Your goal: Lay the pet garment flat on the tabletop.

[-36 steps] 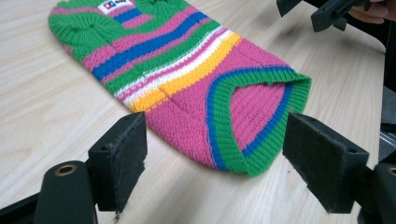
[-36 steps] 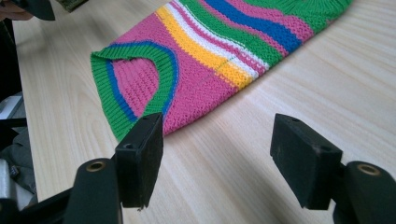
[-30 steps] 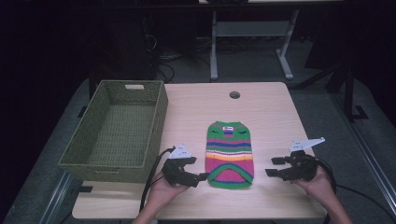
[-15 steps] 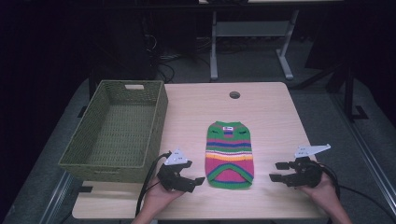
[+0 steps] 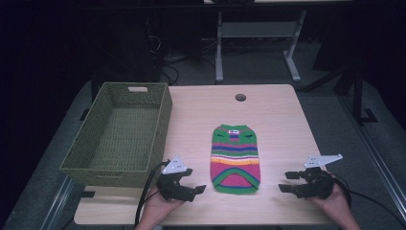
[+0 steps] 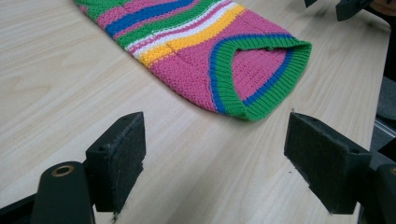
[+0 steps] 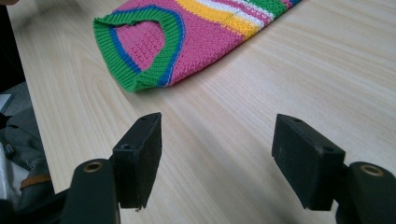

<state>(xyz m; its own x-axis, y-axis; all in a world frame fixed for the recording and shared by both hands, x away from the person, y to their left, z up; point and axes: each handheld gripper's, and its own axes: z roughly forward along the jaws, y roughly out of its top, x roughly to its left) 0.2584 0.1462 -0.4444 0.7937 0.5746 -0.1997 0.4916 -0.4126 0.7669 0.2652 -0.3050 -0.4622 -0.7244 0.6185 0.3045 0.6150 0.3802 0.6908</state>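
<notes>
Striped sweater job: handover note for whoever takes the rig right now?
Left gripper: open, holding nothing, beside the striped sweater at its near hem.
Right gripper: open, holding nothing, on the sweater's other side.
Sweater lies flat on the table, untouched. Green basket stands to its left, nothing in it.
Done: nothing visible yet.
Left: probably grip the hem corners; the basket looks like the destination.

Looking along my left gripper (image 6: 212, 158): jaws stand wide apart, nothing between them but bare wood-grain table (image 6: 56, 79). Pads (image 6: 122, 161) hover low over the surface. Ahead lies a striped knitted sweater (image 6: 196, 42), flat on the table, its pink body banded green, blue, white and yellow. The open hem faces the jaws, edged green with a blue line inside. Top right corner, dark tips of the right gripper (image 6: 348, 5), well apart from the sweater.
</notes>
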